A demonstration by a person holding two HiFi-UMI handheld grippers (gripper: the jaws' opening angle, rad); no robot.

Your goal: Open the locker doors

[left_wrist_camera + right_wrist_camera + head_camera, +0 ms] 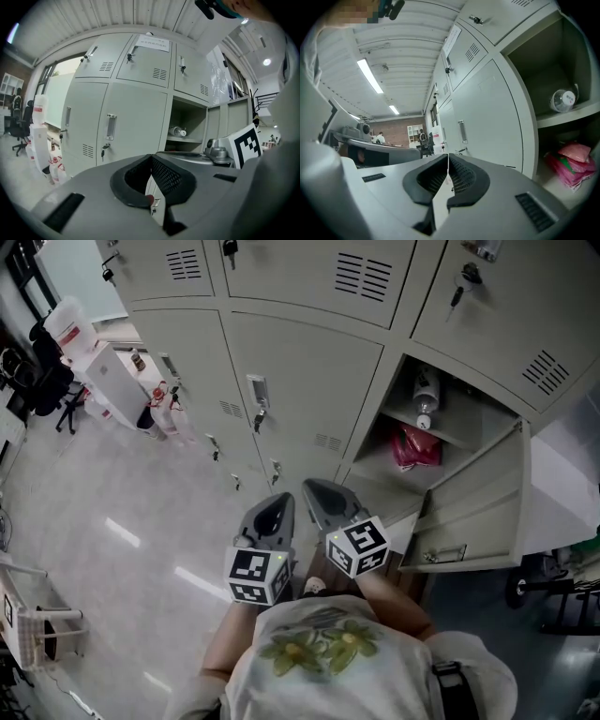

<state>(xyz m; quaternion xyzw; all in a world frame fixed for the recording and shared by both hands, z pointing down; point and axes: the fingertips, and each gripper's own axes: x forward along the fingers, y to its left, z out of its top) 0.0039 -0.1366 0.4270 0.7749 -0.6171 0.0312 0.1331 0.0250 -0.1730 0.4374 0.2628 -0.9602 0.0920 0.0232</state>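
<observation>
In the head view, we face a bank of pale grey metal lockers (pixel 281 277). At the lower right, one open locker door (pixel 487 502) stands swung out. Behind it a clear plastic bottle (pixel 427 395) lies on the shelf, with a pink bag (pixel 415 448) beneath. The closed grey door (pixel 309 381) beside it has a recessed metal handle (pixel 258 390) with a small key (pixel 260 418) hanging under it. The left gripper (pixel 278 506) and right gripper (pixel 323 491) sit side by side, low and well apart from every door.

In the left gripper view, the jaws are pressed together on nothing. The handle and key show ahead, left of the tips.

In the right gripper view, the jaws also meet, empty. The handle shows just above them, with the open compartment to the right.

We judge one door done and the approach to the closed one in hand. The next move calls for reaching the handle, parting the jaws to catch it or the key, then pulling outward.
</observation>
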